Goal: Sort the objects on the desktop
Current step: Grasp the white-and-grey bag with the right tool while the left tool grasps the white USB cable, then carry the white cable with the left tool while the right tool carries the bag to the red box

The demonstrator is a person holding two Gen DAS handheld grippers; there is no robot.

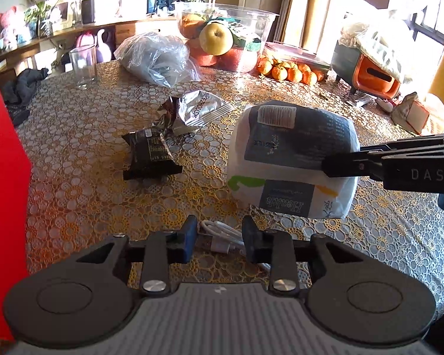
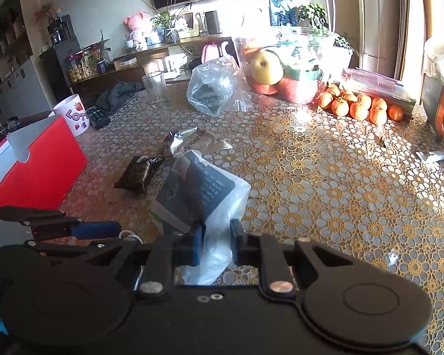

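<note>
Right gripper (image 2: 217, 244) pinched on the white plastic edge of one tissue pack (image 1: 293, 159), lifted above the table (image 1: 355, 236). Left gripper (image 1: 219, 236) half-closed around one coiled white cable (image 1: 222, 235) – contact unclear. Two snack wrappers beyond – silver (image 1: 198, 111), black (image 1: 151, 155).

Black hand-held gripper (image 1: 219, 241), blue pads (image 1: 189, 236), silver screws.
</note>
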